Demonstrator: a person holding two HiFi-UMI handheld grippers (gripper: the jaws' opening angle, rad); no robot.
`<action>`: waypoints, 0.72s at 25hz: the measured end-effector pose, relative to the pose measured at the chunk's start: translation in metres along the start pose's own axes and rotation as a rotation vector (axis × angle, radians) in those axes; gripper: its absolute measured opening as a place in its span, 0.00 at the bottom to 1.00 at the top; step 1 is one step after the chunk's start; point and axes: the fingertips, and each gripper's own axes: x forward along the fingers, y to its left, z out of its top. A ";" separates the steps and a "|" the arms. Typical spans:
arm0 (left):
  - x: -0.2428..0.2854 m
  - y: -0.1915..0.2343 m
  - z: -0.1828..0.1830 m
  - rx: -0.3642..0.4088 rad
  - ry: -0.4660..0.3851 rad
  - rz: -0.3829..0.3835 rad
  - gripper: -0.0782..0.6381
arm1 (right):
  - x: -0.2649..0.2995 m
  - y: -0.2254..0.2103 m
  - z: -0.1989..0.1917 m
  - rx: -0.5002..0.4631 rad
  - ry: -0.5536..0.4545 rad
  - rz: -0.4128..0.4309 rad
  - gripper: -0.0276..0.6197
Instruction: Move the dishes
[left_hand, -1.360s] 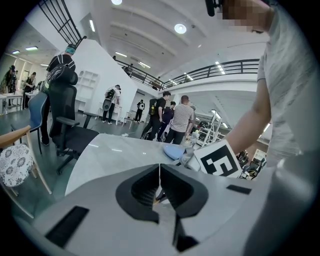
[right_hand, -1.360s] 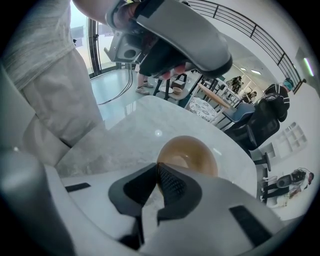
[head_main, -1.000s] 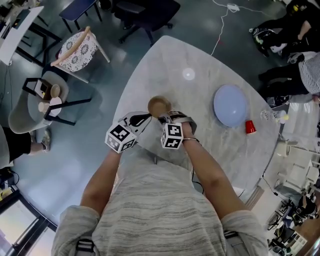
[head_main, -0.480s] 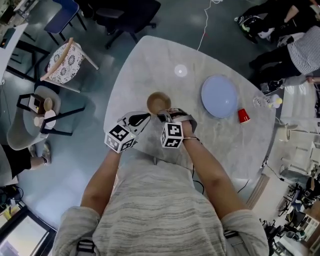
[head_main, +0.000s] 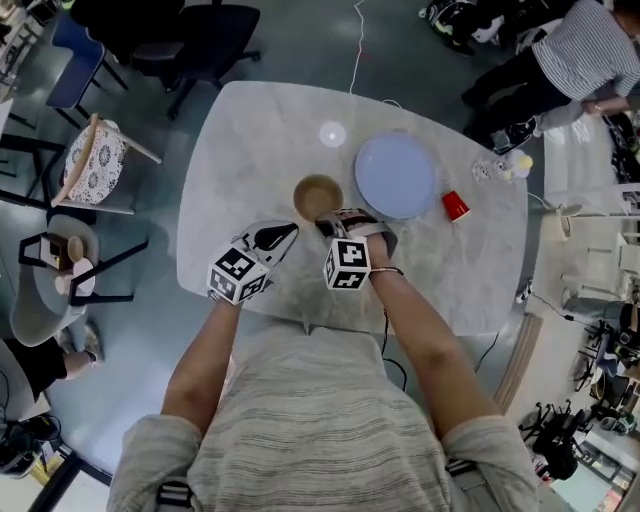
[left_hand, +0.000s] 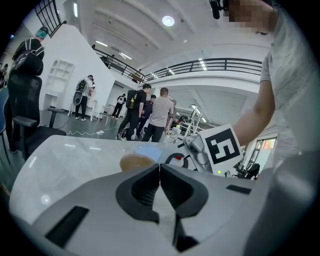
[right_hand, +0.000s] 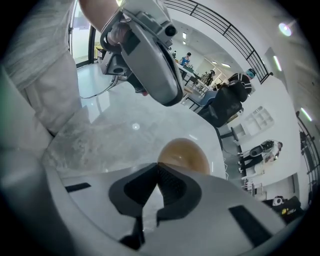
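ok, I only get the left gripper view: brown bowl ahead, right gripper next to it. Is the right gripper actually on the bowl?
Observer: Yes. The right gripper view shows the right gripper with its fingers shut on the near rim of the brown bowl.
Operator: Anything inside the bowl?
Observer: The head view looks down into it, and it appears empty.
Operator: Is it touching the blue plate?
Observer: No. From above, the blue plate lies to the bowl's right, with a thin strip of table showing between them.
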 end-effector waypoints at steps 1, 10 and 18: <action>0.007 -0.003 0.002 0.003 0.001 -0.009 0.14 | -0.003 -0.003 -0.009 0.007 0.007 -0.007 0.08; 0.065 -0.023 0.013 0.011 0.012 -0.048 0.14 | -0.021 -0.032 -0.085 0.071 0.051 -0.060 0.08; 0.121 -0.032 0.030 0.028 0.028 -0.066 0.14 | -0.029 -0.053 -0.135 0.096 0.064 -0.075 0.08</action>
